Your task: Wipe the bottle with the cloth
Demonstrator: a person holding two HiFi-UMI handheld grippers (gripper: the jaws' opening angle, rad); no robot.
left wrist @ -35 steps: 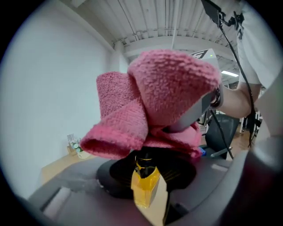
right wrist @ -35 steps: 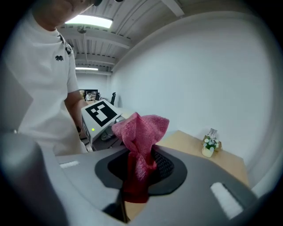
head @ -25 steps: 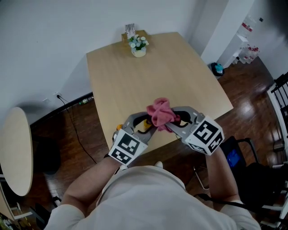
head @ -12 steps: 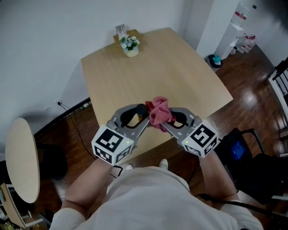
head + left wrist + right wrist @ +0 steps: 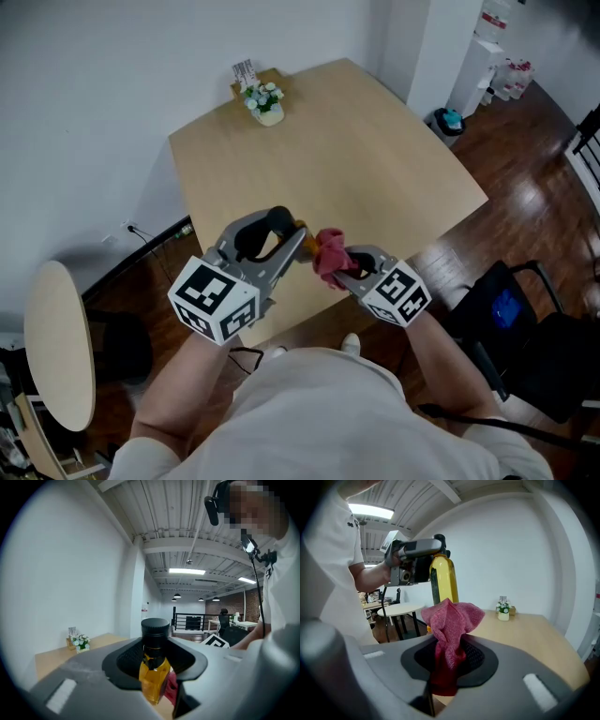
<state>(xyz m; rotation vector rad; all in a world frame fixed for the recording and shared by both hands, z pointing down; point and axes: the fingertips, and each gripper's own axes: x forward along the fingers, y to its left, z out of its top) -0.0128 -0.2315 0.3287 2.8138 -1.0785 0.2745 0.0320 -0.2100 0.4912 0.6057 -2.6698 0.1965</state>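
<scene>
Left gripper (image 5: 154, 670): at the lower centre of its own view, its jaws were clamped on an amber bottle (image 5: 153, 681), gripping just under the black cap.
Right gripper (image 5: 444, 667): at the lower centre of its own view, its jaws were pinched on a bunched pink cloth (image 5: 452, 623), whose loose folds stood up out of them.
Bottle's place: it was held up in the air at the centre of the head view, over the near edge of the wooden table (image 5: 375, 141).
Cloth and bottle: the cloth sat just beside the bottle's amber body, to its right in the head view. Whether they touched could not be told.
Farther out: a small pot of flowers (image 5: 266, 101) stood at the table's far edge, in the upper middle of the head view.
Progress: both things were picked up and brought together, so the wiping looked about to start or under way. No view showed how much of the glass was wiped.
Left to do: probably rubbing the cloth over the bottle's body.
</scene>
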